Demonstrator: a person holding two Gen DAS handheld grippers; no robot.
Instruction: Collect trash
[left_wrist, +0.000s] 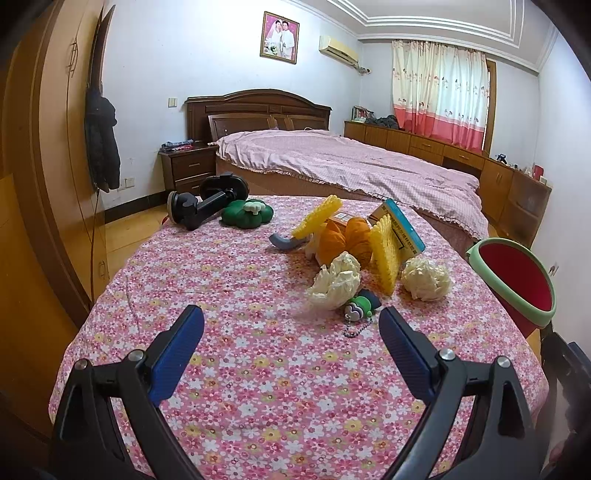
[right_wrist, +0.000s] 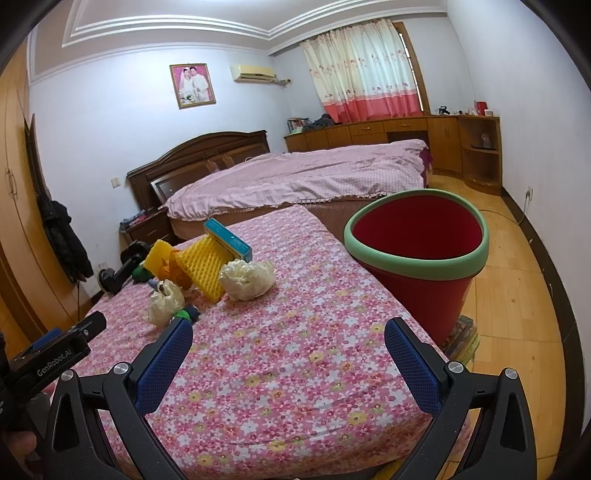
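Note:
Two crumpled cream paper wads lie on the floral tablecloth: one (left_wrist: 334, 280) (right_wrist: 164, 301) nearer the left, one (left_wrist: 425, 277) (right_wrist: 246, 278) to the right. Two yellow foam nets (left_wrist: 386, 253) (right_wrist: 201, 267) lean beside an orange ball (left_wrist: 345, 236) and a blue-edged box (left_wrist: 402, 227) (right_wrist: 229, 242). A red bin with a green rim (left_wrist: 517, 280) (right_wrist: 417, 254) stands off the table's right edge. My left gripper (left_wrist: 291, 325) is open and empty, short of the wads. My right gripper (right_wrist: 288, 336) is open and empty over the cloth, left of the bin.
A small green keychain toy (left_wrist: 360, 304) (right_wrist: 186, 314) lies by the left wad. A black phone holder (left_wrist: 207, 201), a green cushion (left_wrist: 247, 214) and a grey handle (left_wrist: 282, 242) lie further back. A bed (left_wrist: 351, 162) stands behind the table, a wardrobe (left_wrist: 44, 166) at left.

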